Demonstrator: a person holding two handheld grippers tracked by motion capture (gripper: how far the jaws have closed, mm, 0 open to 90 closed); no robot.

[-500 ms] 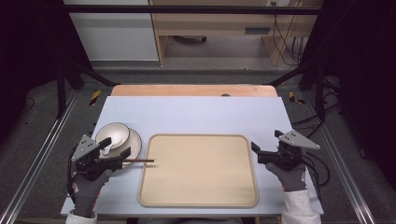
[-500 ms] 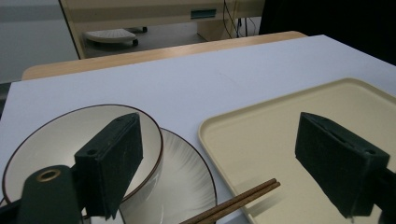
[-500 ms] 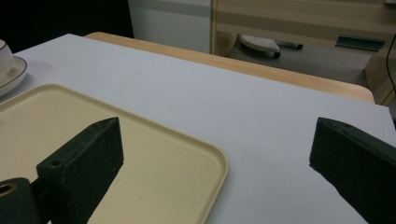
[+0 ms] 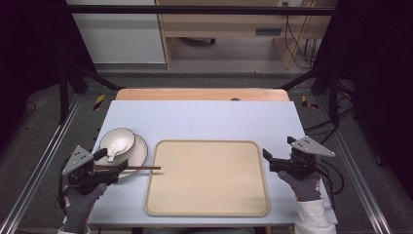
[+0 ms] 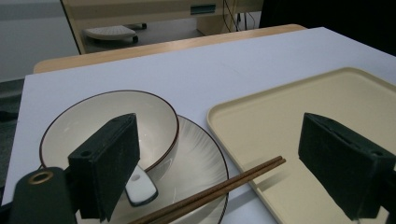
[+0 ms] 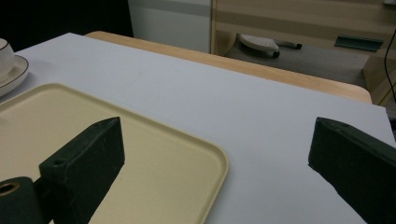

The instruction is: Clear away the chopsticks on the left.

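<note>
A white bowl (image 4: 117, 140) with a dark rim sits on a white plate (image 4: 139, 152) at the table's left, and a white spoon (image 5: 140, 187) lies in the bowl. A pair of brown chopsticks (image 4: 131, 167) rests across the plate, tips on the rim of the beige tray (image 4: 207, 207). My left gripper (image 4: 113, 168) is open at the plate's near-left edge; the chopsticks (image 5: 219, 186) pass low between its jaws, untouched. My right gripper (image 4: 268, 161) is open and holds nothing, just right of the tray (image 6: 140, 140).
The light blue tabletop (image 4: 204, 119) stretches behind the tray to a wooden back edge (image 4: 199, 94). Metal frame rails run along both sides of the table. A wooden cabinet and cables stand on the floor beyond.
</note>
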